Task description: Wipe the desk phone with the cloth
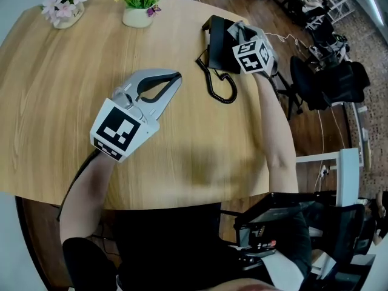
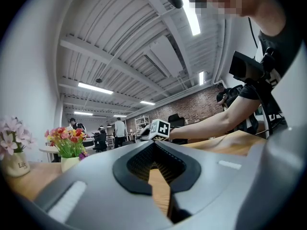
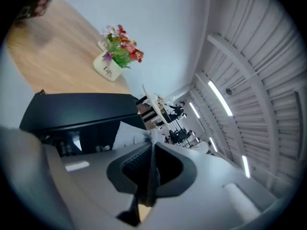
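Round pale-wood table (image 1: 182, 156) filled the head view, with two flower pots (image 1: 138, 14) at its far edge and the black desk phone (image 1: 219, 47) at the far right, its coiled cord (image 1: 218, 80) trailing toward the person. The right gripper (image 3: 152, 150) hung over the phone's near upper part, jaws pinched on a thin fold of grey cloth (image 3: 150, 176). From above, the marker cube hid the contact, so the cloth probably met the casing, though that was not certain. The left gripper (image 1: 173, 80) lay level above bare table, well apart from the phone, its jaws pressed together on nothing.

The wiping itself appeared to be the step in hand. The next move called for dragging the cloth across the handset and keypad with light downward pressure, keeping the pinch firm and staying clear of the cord.
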The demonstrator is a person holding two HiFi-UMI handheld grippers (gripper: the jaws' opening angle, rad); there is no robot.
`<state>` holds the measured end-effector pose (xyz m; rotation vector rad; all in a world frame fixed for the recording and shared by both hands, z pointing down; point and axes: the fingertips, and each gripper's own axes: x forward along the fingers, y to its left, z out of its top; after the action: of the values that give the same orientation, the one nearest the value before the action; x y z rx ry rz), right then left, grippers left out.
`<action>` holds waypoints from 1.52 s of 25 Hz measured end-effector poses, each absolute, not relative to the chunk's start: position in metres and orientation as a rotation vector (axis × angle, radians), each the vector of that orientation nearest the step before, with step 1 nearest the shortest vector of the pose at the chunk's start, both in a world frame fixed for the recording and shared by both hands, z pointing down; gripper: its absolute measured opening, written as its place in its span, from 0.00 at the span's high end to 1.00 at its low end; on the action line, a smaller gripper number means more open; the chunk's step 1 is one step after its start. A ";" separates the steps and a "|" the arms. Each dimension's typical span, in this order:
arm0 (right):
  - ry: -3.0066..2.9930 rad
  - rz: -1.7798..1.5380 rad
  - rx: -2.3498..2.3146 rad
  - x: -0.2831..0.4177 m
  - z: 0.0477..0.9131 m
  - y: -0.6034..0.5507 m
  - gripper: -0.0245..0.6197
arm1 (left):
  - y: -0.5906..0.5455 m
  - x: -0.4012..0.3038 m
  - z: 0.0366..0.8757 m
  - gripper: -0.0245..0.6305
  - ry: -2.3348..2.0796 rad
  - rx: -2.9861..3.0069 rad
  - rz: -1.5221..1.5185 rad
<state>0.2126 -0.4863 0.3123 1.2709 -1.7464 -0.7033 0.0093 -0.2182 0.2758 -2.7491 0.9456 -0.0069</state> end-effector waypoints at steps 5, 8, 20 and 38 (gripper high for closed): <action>-1.799 -0.707 1.219 0.196 0.302 -0.505 0.93 | -0.218 0.009 0.275 0.96 0.939 -2.740 -0.012; -1.879 -0.766 1.191 0.176 0.284 -0.505 0.93 | -0.218 0.010 0.276 0.96 0.935 -2.739 -0.014; -1.873 -0.878 0.917 0.120 0.304 -0.489 0.93 | -0.219 0.007 0.275 0.96 0.948 -2.737 -0.015; -1.831 -1.008 0.599 0.131 0.380 -0.325 0.94 | -0.216 0.009 0.276 0.96 0.957 -2.744 0.000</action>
<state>0.1305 -0.3248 0.3803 0.5991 -1.8309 -1.0082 0.0089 -0.2163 0.2759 -2.7439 0.9565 -0.0004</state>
